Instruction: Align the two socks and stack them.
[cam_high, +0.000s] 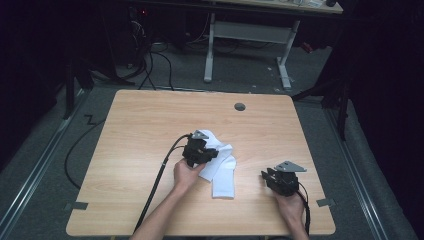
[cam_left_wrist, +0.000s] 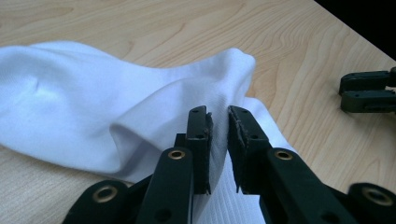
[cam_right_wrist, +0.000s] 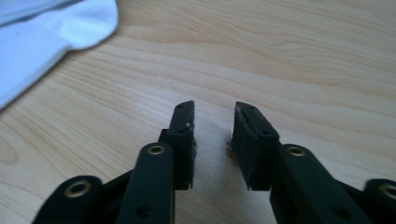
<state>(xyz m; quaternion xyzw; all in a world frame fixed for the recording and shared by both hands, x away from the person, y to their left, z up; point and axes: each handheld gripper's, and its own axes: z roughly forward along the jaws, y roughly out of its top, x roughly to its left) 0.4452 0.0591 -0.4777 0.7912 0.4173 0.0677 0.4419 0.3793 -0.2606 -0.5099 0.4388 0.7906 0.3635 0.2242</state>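
The white sock (cam_high: 220, 167) lies crumpled near the middle of the table (cam_high: 140, 130). The left tool (cam_left_wrist: 218, 122) sits over the sock, jaws slightly apart with cloth in the narrow gap. The right tool (cam_right_wrist: 214, 114) rests well apart on bare wood, jaws spread, empty.

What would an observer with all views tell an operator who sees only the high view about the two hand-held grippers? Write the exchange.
Operator: Is the left hand-held gripper clamped on the sock?
Observer: No. Its jaws stand slightly apart, and white sock shows through the gap.
Operator: And the right hand-held gripper?
Observer: Its jaws stand apart over bare table, with nothing between them.
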